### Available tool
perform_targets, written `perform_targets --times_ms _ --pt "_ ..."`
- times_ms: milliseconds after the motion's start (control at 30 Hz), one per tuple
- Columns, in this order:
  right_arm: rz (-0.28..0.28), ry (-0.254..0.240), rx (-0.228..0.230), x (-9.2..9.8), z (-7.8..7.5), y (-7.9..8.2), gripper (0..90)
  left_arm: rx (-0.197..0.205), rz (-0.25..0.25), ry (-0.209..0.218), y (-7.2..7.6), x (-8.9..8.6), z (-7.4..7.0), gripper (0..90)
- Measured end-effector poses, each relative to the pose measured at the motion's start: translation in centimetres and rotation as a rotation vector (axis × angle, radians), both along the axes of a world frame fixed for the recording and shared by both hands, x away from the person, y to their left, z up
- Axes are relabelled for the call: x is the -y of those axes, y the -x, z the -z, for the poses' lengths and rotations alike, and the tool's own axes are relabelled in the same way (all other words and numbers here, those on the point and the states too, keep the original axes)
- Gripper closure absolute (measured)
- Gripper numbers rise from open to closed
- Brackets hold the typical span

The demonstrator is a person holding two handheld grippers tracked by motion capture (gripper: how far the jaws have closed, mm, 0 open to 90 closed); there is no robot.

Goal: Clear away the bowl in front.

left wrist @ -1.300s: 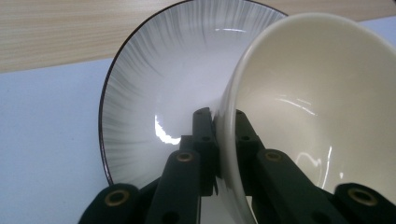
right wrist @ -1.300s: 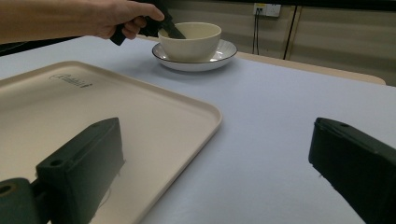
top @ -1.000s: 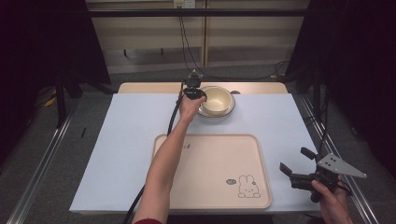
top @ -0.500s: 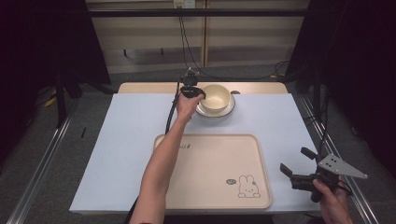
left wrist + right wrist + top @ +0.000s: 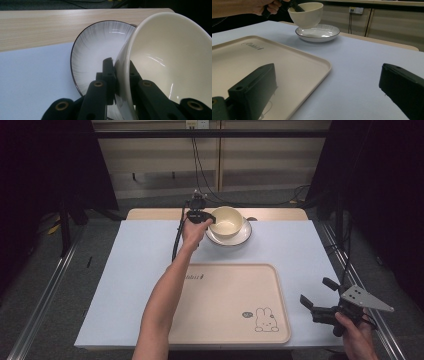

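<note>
Cream bowl point(image 5: 226, 221) is clamped by the left gripper point(image 5: 212, 219): one finger inside the wall, one outside, pinching the rim on the side nearest the hand. Bowl is tilted and looks lifted just clear of the white plate point(image 5: 243, 236) with the dark rim, at the far edge of the bench point(image 5: 125, 270), about the middle. From the right gripper view its base hangs just above the plate's centre, gap small, can't rule out a light touch.

Step in hand, my read: lifting the bowl off the plate, likely bound for the beige tray point(image 5: 225, 320) at the near edge.

Next move calls for: raise enough to clear the plate rim, level the bowl, carry toward the near edge, set down flat on the tray. Single-wall pinch on glazed ceramic, so slip or swing is the risk; keep it slow.

Containers: bowl empty, glossy inside. Plate empty under it. Tray empty, just a printed rabbit point(image 5: 266, 319) by its near right corner.

Right gripper point(image 5: 320, 296) idle near the bench's near right corner, fingers well apart, holding nothing.
</note>
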State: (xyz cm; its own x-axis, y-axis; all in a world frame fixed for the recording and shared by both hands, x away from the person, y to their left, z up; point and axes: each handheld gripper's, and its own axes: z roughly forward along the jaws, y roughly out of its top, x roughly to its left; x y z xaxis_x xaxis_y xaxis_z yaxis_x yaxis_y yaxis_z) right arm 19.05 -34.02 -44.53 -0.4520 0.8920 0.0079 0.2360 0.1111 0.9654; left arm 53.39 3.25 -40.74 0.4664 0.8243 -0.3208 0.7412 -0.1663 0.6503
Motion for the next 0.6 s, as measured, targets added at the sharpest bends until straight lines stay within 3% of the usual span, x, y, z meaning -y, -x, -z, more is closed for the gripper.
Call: perform_targets --times_ms 233,600 --pt "0.0 -0.007 -0.008 -0.1 -0.1 0.1 1.0 0.015 0.022 0.02 0.9 -0.4 -1.1 83.1" --pt "-0.004 -0.002 0.005 -0.2 -0.1 0.0 1.0 0.031 0.089 0.008 3.3 -0.9 -2.2 83.1"
